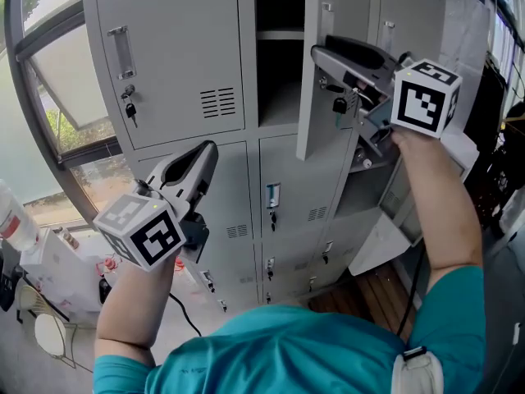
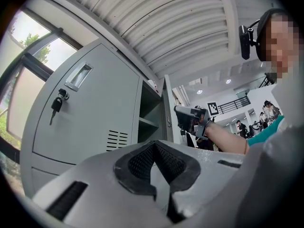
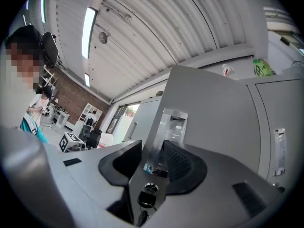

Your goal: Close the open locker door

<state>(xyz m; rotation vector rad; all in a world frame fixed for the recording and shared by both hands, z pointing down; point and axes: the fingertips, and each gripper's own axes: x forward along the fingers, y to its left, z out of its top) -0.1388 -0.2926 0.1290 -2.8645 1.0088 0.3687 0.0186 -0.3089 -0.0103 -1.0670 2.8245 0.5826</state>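
The grey locker door (image 1: 316, 121) stands swung out from the dark open compartment (image 1: 279, 72) in the upper row. My right gripper (image 1: 318, 54) reaches in from the right and is shut on that door's free edge. In the right gripper view the door (image 3: 209, 108) runs between the jaws of the right gripper (image 3: 154, 158), with its recessed handle (image 3: 172, 127) just beyond and its lock with a key (image 3: 148, 198) below. My left gripper (image 1: 209, 150) is shut and empty, held apart in front of the lower-left lockers. The left gripper (image 2: 154, 148) faces a closed door (image 2: 90, 122).
Closed locker doors with keys hanging from them (image 1: 130, 109) fill the wall. A window (image 1: 57, 72) is at the left, with a plastic bottle (image 1: 12, 220) and clutter below it. Lower right, another pale panel (image 1: 385, 236) juts out. Bottles (image 3: 261, 68) stand on the lockers.
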